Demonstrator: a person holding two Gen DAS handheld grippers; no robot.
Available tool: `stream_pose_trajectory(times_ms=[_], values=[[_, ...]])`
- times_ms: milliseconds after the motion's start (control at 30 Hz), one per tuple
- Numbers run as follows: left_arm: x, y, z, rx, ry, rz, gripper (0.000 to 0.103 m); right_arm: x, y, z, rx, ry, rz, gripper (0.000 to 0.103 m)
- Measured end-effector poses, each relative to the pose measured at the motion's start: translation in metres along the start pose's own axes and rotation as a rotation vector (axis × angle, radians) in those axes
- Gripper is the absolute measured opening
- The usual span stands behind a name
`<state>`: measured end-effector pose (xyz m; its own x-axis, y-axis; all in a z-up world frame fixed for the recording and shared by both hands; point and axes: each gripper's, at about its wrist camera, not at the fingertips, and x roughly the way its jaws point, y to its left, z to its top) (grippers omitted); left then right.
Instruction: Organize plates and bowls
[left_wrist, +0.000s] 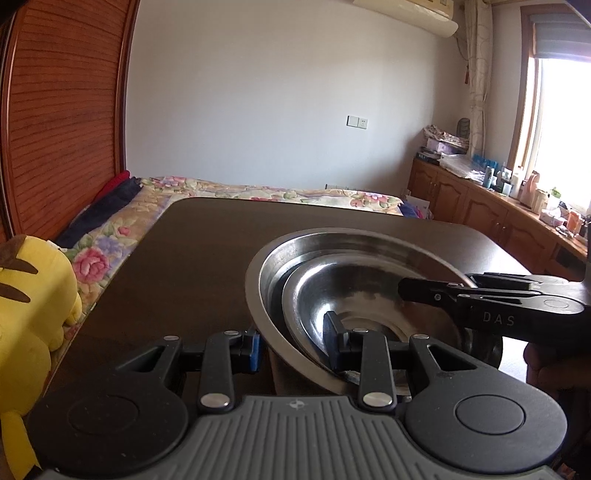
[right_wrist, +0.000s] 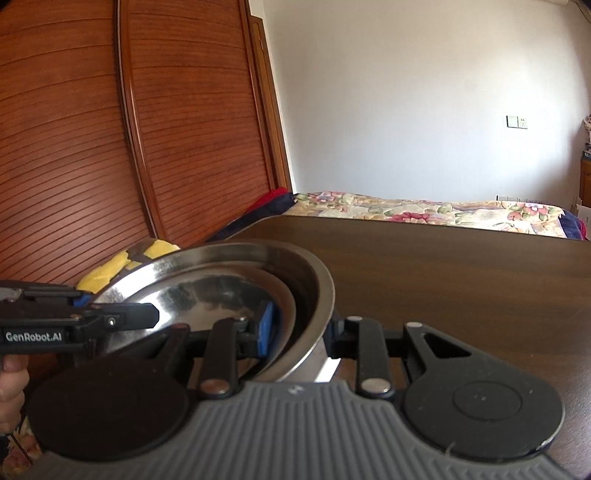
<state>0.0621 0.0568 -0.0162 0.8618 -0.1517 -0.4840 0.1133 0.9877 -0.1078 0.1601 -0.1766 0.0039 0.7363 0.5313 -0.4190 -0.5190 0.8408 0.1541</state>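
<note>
A large steel bowl (left_wrist: 332, 240) (right_wrist: 314, 280) has a smaller steel bowl (left_wrist: 351, 280) (right_wrist: 207, 291) nested inside it, over the dark brown table (left_wrist: 203, 258) (right_wrist: 443, 277). My left gripper (left_wrist: 293, 347) (right_wrist: 110, 306) is shut on the stack's left rim, one finger outside the big bowl and one inside the small one. My right gripper (right_wrist: 303, 332) (left_wrist: 443, 282) is shut the same way on the opposite rim. I cannot tell whether the stack touches the table.
A yellow plush toy (left_wrist: 33, 314) (right_wrist: 110, 266) sits off the table's left edge. A bed with a floral cover (left_wrist: 258, 192) (right_wrist: 406, 206) lies beyond the far edge. A wooden wardrobe (right_wrist: 92, 147) stands at the left, and a cluttered wooden counter (left_wrist: 498, 206) runs along the right.
</note>
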Motion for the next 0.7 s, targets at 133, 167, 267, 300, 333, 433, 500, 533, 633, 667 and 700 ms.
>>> stream_pose_trajectory(times_ms=[133, 167, 267, 300, 333, 433, 500, 533, 633, 667, 700], values=[[0.0002, 0.0020, -0.0001, -0.007, -0.007, -0.001, 0.035, 0.0047, 0.0034, -0.0036, -0.005, 0.001, -0.006, 0.030], [0.0002, 0.0020, -0.0003, -0.004, -0.008, -0.002, 0.035, 0.0047, 0.0054, -0.0036, -0.017, -0.005, -0.009, 0.030], [0.0000, 0.0005, 0.0000, 0.007, -0.007, -0.002, 0.035, 0.0052, 0.0079, -0.0028, -0.034, -0.010, -0.017, 0.030], [-0.0005, -0.0001, 0.0001, 0.006, -0.006, -0.002, 0.035, 0.0054, 0.0071, -0.0028, -0.030, -0.014, -0.014, 0.031], [-0.0012, -0.0012, 0.0002, 0.006, -0.004, 0.000, 0.035, 0.0053, 0.0061, -0.0032, -0.024, -0.017, -0.012, 0.031], [-0.0021, -0.0030, -0.0004, 0.012, -0.002, -0.001, 0.036, 0.0064, 0.0059, -0.0034, -0.024, -0.025, -0.013, 0.031], [-0.0025, -0.0021, -0.0008, 0.008, 0.001, -0.004, 0.036, 0.0076, 0.0058, -0.0028, -0.025, -0.020, -0.016, 0.031], [-0.0026, -0.0017, -0.0007, 0.006, 0.002, -0.006, 0.036, 0.0076, 0.0057, -0.0026, -0.028, -0.019, -0.016, 0.031], [-0.0029, -0.0015, 0.0014, 0.011, 0.001, 0.006, 0.038, 0.0083, 0.0048, -0.0020, -0.027, -0.017, -0.013, 0.031], [-0.0038, -0.0017, 0.0017, 0.015, -0.002, 0.012, 0.040, 0.0084, 0.0052, -0.0018, -0.031, -0.017, -0.016, 0.031], [-0.0050, -0.0022, 0.0027, 0.018, -0.007, 0.016, 0.044, 0.0085, 0.0051, -0.0018, -0.034, -0.017, -0.018, 0.031]])
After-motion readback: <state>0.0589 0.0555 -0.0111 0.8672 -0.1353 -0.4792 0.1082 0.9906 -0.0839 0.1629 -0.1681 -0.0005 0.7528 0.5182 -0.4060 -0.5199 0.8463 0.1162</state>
